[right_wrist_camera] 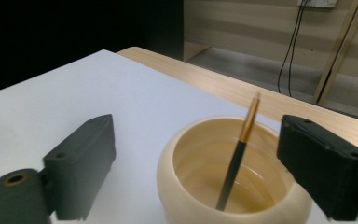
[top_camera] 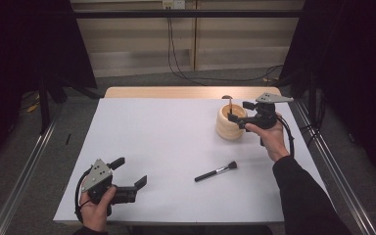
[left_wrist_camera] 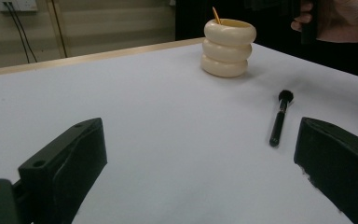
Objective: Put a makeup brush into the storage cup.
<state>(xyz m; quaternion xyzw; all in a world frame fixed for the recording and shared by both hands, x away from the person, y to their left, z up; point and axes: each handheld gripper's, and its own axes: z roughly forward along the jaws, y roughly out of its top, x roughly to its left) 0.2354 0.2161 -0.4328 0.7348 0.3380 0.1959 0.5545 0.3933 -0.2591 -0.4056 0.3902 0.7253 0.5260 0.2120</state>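
A cream ribbed cup [top_camera: 229, 122] stands at the far right of the white table [top_camera: 166, 137]. A slim black brush with a gold end [right_wrist_camera: 237, 154] leans inside the cup [right_wrist_camera: 233, 186], free of both jaws. My right gripper [top_camera: 239, 112] hovers at the cup's rim, open, its jaws [right_wrist_camera: 198, 140] on either side of the brush handle. A second black brush with a dark tuft [top_camera: 216, 172] lies flat on the table, right of centre. My left gripper [top_camera: 131, 172] rests near the front left corner, open and holding nothing, and looks toward the lying brush [left_wrist_camera: 279, 116] and the cup [left_wrist_camera: 228, 46].
A wooden strip [top_camera: 186, 92] runs along the table's far edge. Metal rails [top_camera: 29, 161] flank the table on both sides, and cables hang on the back wall [top_camera: 171, 44]. The person's right sleeve [top_camera: 303, 196] crosses the front right corner.
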